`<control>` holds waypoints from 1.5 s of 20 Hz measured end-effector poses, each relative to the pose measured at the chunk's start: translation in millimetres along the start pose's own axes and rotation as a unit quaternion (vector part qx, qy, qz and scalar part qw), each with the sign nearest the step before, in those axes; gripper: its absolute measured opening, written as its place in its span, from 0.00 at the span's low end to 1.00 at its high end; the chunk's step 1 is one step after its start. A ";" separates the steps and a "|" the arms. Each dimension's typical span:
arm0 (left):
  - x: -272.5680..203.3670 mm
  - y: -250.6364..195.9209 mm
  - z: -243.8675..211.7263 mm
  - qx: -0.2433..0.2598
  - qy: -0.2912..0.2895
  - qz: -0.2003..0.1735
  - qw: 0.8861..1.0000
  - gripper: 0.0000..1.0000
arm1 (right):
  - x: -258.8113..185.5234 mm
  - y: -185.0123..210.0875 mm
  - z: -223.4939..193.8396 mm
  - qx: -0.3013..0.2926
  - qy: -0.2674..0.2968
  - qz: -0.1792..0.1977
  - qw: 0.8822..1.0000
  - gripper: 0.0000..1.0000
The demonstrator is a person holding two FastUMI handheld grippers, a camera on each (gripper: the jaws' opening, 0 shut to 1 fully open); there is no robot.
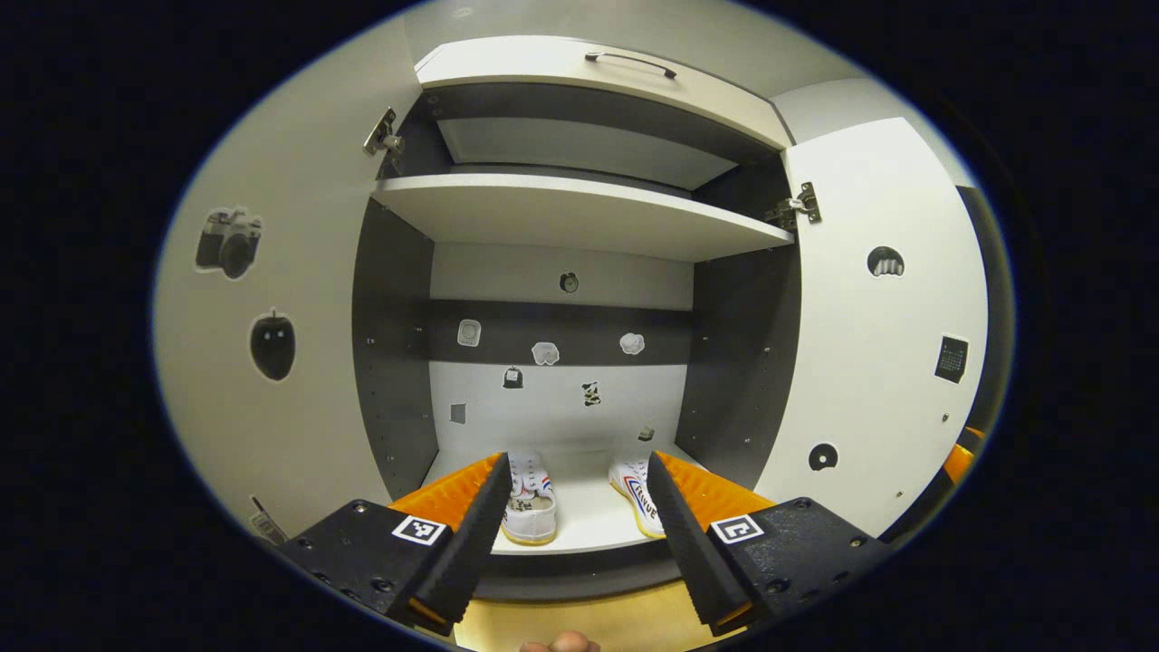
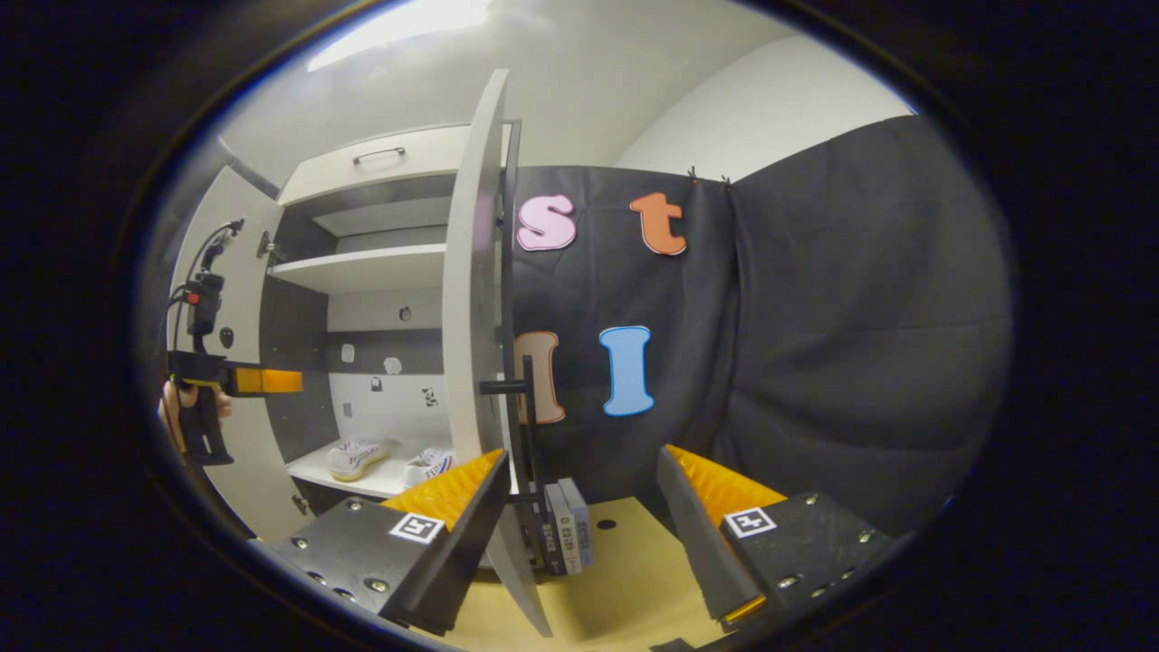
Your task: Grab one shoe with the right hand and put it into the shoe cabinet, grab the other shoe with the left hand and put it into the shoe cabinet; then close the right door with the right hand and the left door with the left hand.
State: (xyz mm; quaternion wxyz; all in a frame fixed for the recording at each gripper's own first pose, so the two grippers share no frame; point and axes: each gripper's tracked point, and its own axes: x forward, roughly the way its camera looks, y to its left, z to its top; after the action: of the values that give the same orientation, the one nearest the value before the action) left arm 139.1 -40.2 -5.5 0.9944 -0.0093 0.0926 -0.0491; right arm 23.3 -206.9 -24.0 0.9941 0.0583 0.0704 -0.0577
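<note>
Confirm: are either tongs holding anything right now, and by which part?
Nothing held. Left tongs are open with both shoes lying on the cabinet's bottom shelf beyond them. Right tongs are open near the right door, not gripping it.

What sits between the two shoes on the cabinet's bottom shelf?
Nothing: in the left gripper view, bare shelf separates the left shoe from the right shoe.

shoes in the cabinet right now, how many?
2. Both sit on the cabinet's bottom shelf: left shoe and right shoe, apart, seen between the left gripper's open fingers. The fingers hide part of each; none on the upper shelf.
</note>
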 end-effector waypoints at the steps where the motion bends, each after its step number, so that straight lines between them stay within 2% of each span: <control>1: -4.8 -1.0 1.0 0.002 -0.001 0.001 1.000 0.91 | 3.7 1.6 -2.6 0.002 0.004 0.005 1.000 0.94; 4: -14.5 -1.1 3.9 0.006 -0.006 0.004 1.000 0.91 | 7.2 4.6 -5.1 0.003 0.010 0.016 1.000 0.96; 8: -22.4 -3.3 4.8 0.003 -0.006 0.005 1.000 0.91 | 7.9 8.7 -6.1 0.000 0.016 0.034 0.999 0.94; 15: -26.2 -10.4 9.7 -0.005 -0.015 -0.012 1.000 0.91 | 8.0 12.8 -6.9 -0.015 0.015 0.052 0.998 0.96; 16: -26.6 -10.4 9.4 -0.005 -0.015 -0.014 1.000 0.91 | 7.2 15.9 -6.8 -0.013 0.016 0.056 0.998 0.93; 19: -26.0 -9.8 5.7 -0.006 -0.012 -0.016 1.000 0.91 | 7.0 31.9 -7.2 -0.013 0.017 0.068 0.997 0.93; 21: -26.3 -8.8 3.0 -0.006 -0.008 -0.015 1.000 0.91 | 7.0 42.5 -7.3 -0.016 0.018 0.079 0.997 1.00; 24: -26.8 -7.8 3.4 -0.008 -0.009 -0.014 1.000 0.91 | 6.9 58.6 -8.4 -0.014 0.020 0.094 0.995 0.93; 27: -31.0 -0.9 1.5 -0.008 -0.009 -0.009 1.000 0.91 | 6.2 72.4 -10.3 -0.008 0.023 0.104 0.994 0.93; 30: -56.9 6.1 9.2 -0.009 -0.010 -0.006 1.000 0.91 | 7.6 88.9 -11.4 -0.006 0.026 0.117 0.993 0.93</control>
State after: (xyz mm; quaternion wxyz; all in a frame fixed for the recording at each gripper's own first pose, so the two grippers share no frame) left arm 85.7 -28.4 13.8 0.9948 -0.0189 0.0835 -0.0547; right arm 40.1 -118.6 -26.7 0.9922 0.0618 0.0893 0.0606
